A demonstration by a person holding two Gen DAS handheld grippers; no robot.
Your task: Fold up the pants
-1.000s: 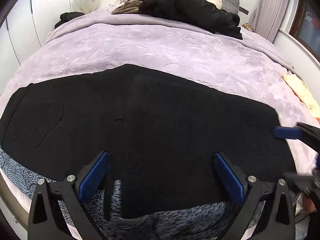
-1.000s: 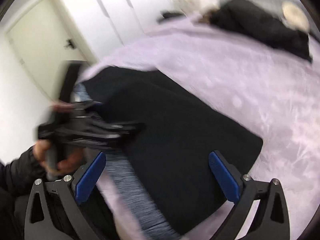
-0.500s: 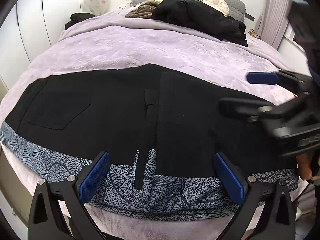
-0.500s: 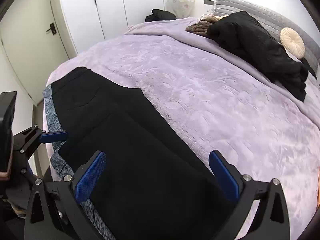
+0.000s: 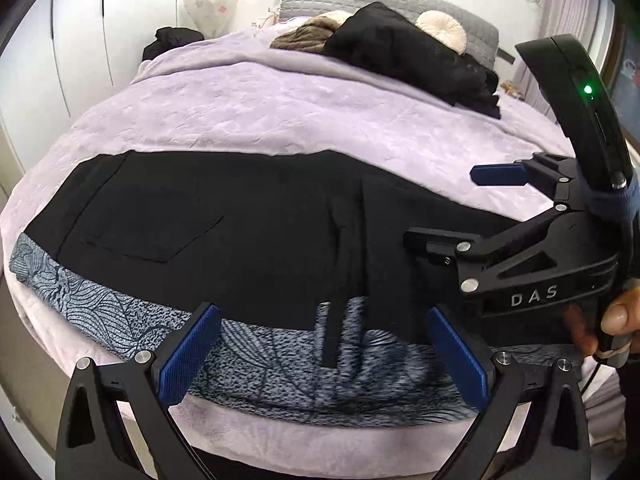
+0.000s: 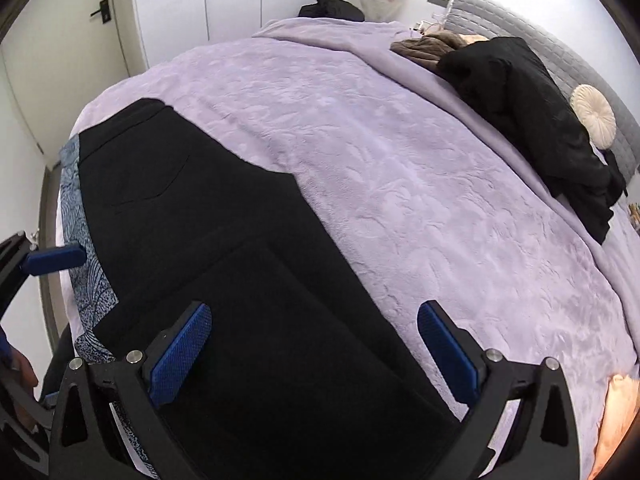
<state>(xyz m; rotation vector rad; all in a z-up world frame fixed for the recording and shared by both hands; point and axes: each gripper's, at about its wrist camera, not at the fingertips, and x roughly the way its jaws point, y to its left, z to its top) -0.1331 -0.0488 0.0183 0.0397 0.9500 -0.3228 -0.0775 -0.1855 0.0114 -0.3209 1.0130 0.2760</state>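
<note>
Bed (image 5: 280, 120): lilac cover. Pants (image 5: 240, 232) lie flat along its near edge over a patterned cloth (image 5: 120, 320). Left tool (image 5: 324, 356) and right tool (image 6: 316, 356): both spread, holding nothing. Risk: a pinch may catch the cloth too, dragging it into the fold.

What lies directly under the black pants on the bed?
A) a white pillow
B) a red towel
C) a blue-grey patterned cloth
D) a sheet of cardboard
C: a blue-grey patterned cloth sticks out from under the near edge of the black pants, on top of the lilac bedspread.
</note>
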